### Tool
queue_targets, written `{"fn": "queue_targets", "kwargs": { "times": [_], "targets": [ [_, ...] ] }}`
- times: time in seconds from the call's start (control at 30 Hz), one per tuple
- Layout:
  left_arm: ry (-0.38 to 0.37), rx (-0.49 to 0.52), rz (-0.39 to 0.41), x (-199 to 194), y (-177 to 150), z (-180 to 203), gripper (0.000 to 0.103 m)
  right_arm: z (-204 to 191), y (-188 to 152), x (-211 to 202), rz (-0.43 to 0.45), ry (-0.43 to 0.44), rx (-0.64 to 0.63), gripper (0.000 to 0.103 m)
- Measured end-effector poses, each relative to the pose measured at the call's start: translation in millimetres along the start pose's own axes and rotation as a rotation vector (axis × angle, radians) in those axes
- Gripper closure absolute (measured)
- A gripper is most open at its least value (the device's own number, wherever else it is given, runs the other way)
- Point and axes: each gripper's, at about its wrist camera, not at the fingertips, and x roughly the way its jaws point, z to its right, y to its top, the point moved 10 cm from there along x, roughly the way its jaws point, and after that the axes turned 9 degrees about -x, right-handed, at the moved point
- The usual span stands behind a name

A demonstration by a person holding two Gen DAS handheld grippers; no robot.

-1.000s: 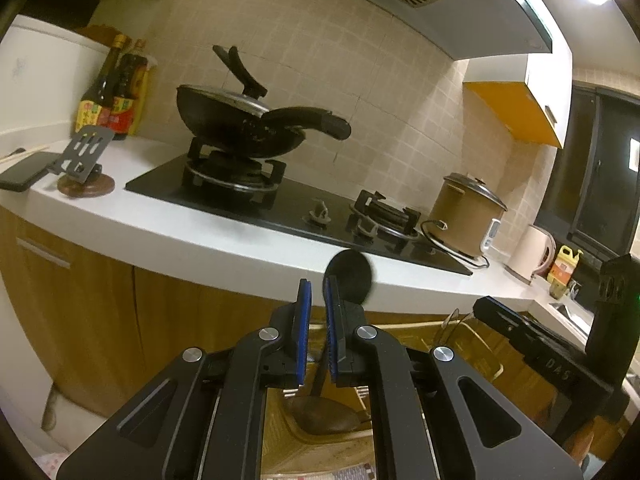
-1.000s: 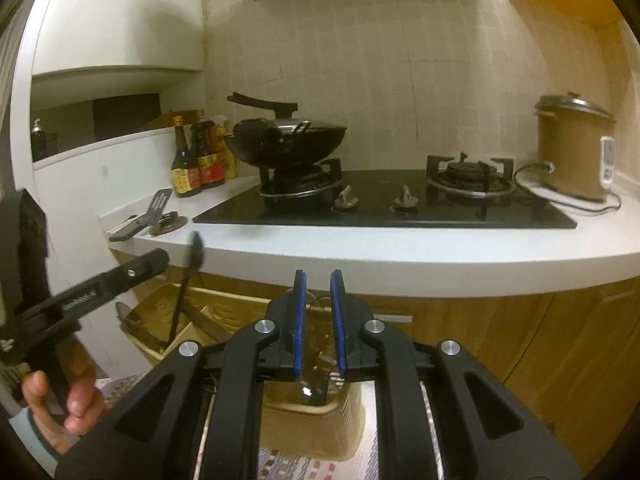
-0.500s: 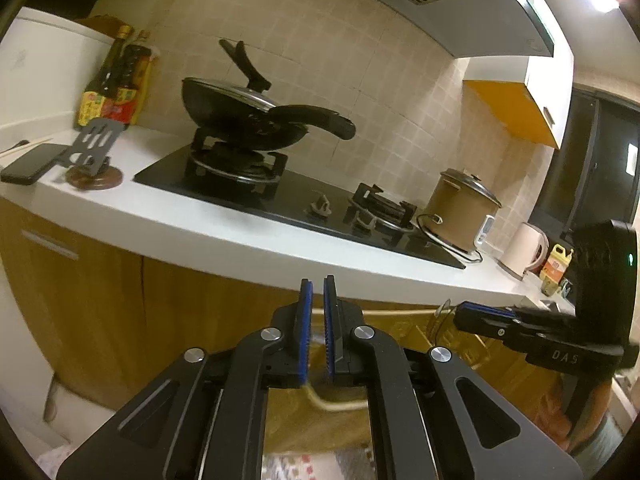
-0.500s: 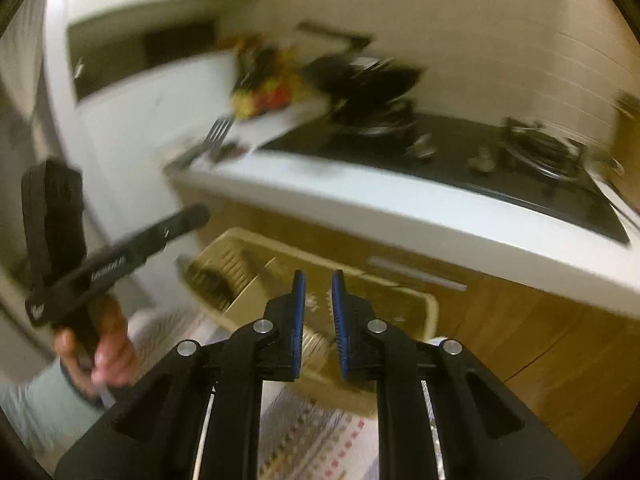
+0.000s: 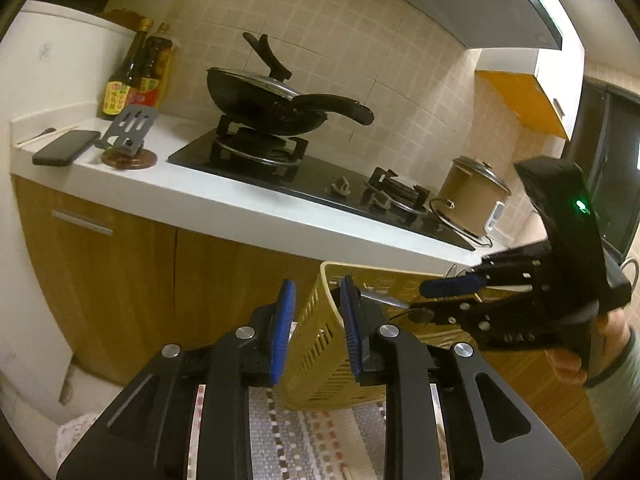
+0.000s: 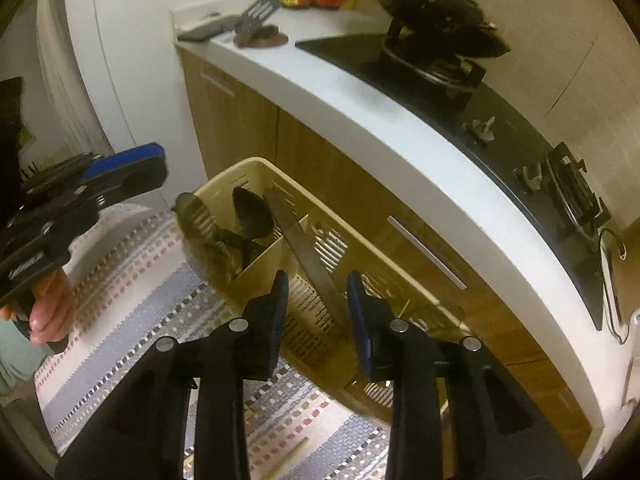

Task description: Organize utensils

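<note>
A yellow slotted utensil basket (image 6: 256, 168) stands on a woven mat by the cabinets; it also shows in the left wrist view (image 5: 320, 332). Inside lie a black ladle (image 6: 252, 212), a long steel blade (image 6: 308, 256) and other dark utensils. My right gripper (image 6: 318, 300) is open and empty, hovering over the basket with the blade between its fingers' line of sight. My left gripper (image 5: 316, 320) is open and empty, just left of the basket. Each gripper shows in the other's view, the right (image 5: 452, 286) over the basket and the left (image 6: 120, 172) beside it.
The white counter (image 5: 224, 200) above holds a phone (image 5: 66, 146), a grey spatula on a wooden rest (image 5: 128, 136), sauce bottles (image 5: 136, 76), a wok on the hob (image 5: 276, 96) and a rice cooker (image 5: 472, 196). Wooden cabinet doors (image 5: 120, 272) stand behind the basket.
My left gripper was shut on a black ladle a second ago and has opened; the ladle now lies in the basket. My right gripper swung down over the basket and opened.
</note>
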Motion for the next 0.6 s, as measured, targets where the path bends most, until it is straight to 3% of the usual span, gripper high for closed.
{"fn": "queue_targets", "kwargs": {
  "times": [0.23,0.33,0.47,0.6],
  "targets": [
    [-0.002,-0.007,-0.011,3.8,-1.4,-4.9,0.08,4.8,6.1,27.5,-0.117,0.059,-0.005,0.076],
    [0.0,-0.011,-0.019,7.0,-3.3,-8.2,0.08,5.1,8.9,32.3,-0.128,0.087,-0.001,0.082],
    [0.001,-0.013,-0.025,10.0,-5.4,-10.0,0.08,3.1,11.8,20.9,-0.076,0.033,-0.045,0.085],
    [-0.001,-0.007,-0.027,10.8,-7.4,-8.4,0.08,11.2,11.7,-10.7,0.056,-0.006,0.02,0.086]
  ]
}}
